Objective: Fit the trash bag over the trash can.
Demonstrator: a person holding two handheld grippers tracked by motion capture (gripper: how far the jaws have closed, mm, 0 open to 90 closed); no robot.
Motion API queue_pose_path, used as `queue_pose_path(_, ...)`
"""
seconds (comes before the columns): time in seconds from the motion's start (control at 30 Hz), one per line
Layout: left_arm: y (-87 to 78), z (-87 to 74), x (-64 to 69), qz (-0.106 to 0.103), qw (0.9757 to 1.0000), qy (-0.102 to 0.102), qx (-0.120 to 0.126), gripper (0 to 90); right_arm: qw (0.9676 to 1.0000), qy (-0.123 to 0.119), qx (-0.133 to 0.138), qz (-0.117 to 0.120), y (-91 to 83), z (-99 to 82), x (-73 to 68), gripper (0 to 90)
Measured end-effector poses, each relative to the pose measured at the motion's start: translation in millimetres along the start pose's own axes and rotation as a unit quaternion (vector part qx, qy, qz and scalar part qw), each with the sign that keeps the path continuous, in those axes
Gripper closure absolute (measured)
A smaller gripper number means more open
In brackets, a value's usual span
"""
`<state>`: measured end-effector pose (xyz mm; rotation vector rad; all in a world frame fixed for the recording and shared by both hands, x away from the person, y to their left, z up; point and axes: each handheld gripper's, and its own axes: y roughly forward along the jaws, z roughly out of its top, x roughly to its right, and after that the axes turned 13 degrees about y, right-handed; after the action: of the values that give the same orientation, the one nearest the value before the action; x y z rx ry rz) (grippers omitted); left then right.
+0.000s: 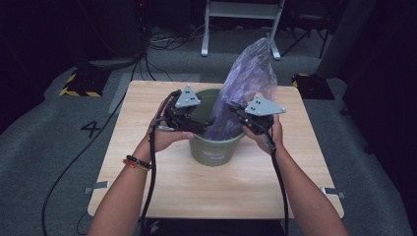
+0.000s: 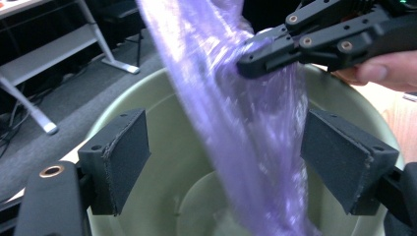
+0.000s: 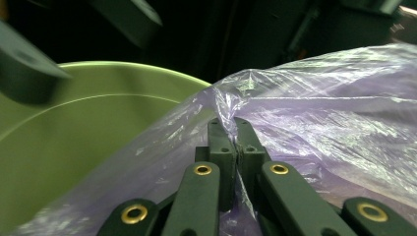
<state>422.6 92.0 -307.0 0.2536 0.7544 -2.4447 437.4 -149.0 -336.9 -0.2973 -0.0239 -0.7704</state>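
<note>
- Right hand-held gripper (image 3: 236, 140): clamped shut on a pinch of thin translucent purple plastic bag (image 1: 248, 83), at its edge.
- Left hand-held gripper (image 2: 223, 162): spread wide, gripping nothing, film hanging between the pads.
- Bag: standing in round green plastic bin (image 1: 216, 147) mid-bench (image 1: 147, 191); probably light, limp, slippery, tearable; best pinched at the rim.

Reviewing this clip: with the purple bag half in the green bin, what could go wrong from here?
The right gripper pinches just a thin fold of the purple bag; a tug might tear the film or let it slip out. The left gripper stands open around the bag without pressing it, so a closing grab may miss the loose film. The green bin stands unheld on the table; pulling could tip it.
</note>
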Motion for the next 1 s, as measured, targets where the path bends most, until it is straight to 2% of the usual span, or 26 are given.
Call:
queue_pose_path(0.07,10.7,2.5,4.5,-0.002,1.0000,0.008,-0.005,19.6,0.9994,-0.024,0.001,0.023,-1.2,-3.2,-6.3,89.2)
queue_pose_path(0.1,10.7,2.5,4.5,-0.002,1.0000,0.008,-0.005,19.9,0.9994,-0.024,0.001,0.023,-1.2,-3.2,-6.3,89.2)
queue_pose_path(0.13,12.6,2.8,4.7,-0.004,1.0000,0.007,-0.002,20.8,0.9990,-0.035,0.000,0.028,-1.5,-4.4,-9.6,89.2)
queue_pose_path(0.2,15.2,3.3,2.5,0.002,0.9999,-0.010,0.013,21.2,0.9984,-0.039,0.002,0.040,-2.5,-4.4,-10.9,89.2)
queue_pose_path(0.27,15.2,4.6,-1.2,0.010,0.9995,-0.022,0.022,21.5,0.9980,-0.047,0.002,0.042,-2.6,-4.3,-12.5,89.2)
queue_pose_path(0.4,17.8,8.8,-6.3,0.015,0.9991,-0.034,0.022,21.7,0.9971,-0.058,0.003,0.050,-2.8,-4.0,-15.4,89.1)
queue_pose_path(0.43,18.9,10.4,-7.5,0.017,0.9990,-0.034,0.021,21.7,0.9960,-0.069,0.006,0.057,-3.4,-4.0,-18.3,89.1)
queue_pose_path(0.47,20.3,12.6,-10.5,0.014,0.9987,-0.043,0.025,22.1,0.9957,-0.076,0.006,0.054,-3.9,-3.9,-19.9,89.0)
queue_pose_path(0.53,20.2,13.3,-12.1,0.009,0.9983,-0.047,0.034,25.4,0.9950,-0.084,0.006,0.052,-4.9,-3.8,-22.3,88.6)
queue_pose_path(0.6,19.9,13.1,-12.7,0.001,0.9982,-0.046,0.038,36.1,0.9943,-0.092,0.007,0.053,-6.2,-3.8,-24.1,88.1)
queue_pose_path(0.63,19.6,13.0,-12.6,-0.006,0.9981,-0.044,0.043,36.1,0.9943,-0.092,0.007,0.053,-6.2,-3.8,-24.1,88.1)
queue_pose_path(0.67,18.8,13.1,-12.3,-0.013,0.9981,-0.038,0.047,42.6,0.9941,-0.094,0.007,0.053,-6.7,-3.7,-24.4,87.3)
queue_pose_path(0.7,17.6,13.2,-12.0,-0.016,0.9982,-0.030,0.050,52.2,0.9939,-0.096,0.007,0.054,-7.1,-3.5,-24.6,86.1)
queue_pose_path(0.73,16.6,13.5,-11.5,-0.020,0.9981,-0.024,0.053,67.2,0.9937,-0.097,0.008,0.054,-8.1,-3.6,-25.0,85.1)
queue_pose_path(0.77,14.8,14.2,-10.7,-0.026,0.9982,-0.010,0.054,73.8,0.9937,-0.097,0.009,0.056,-8.6,-3.8,-25.1,84.4)
queue_pose_path(0.83,14.6,14.4,-10.5,-0.031,0.9980,-0.007,0.055,85.1,0.9935,-0.098,0.012,0.056,-9.8,-4.3,-25.4,81.6)
queue_pose_path(0.87,14.1,14.3,-9.7,-0.035,0.9978,0.000,0.057,89.3,0.9935,-0.098,0.014,0.055,-10.3,-4.6,-25.1,80.5)
queue_pose_path(1.0,14.3,12.8,-8.2,-0.033,0.9981,0.007,0.052,90.0,0.9939,-0.098,0.020,0.047,-12.6,-6.4,-24.1,73.5)
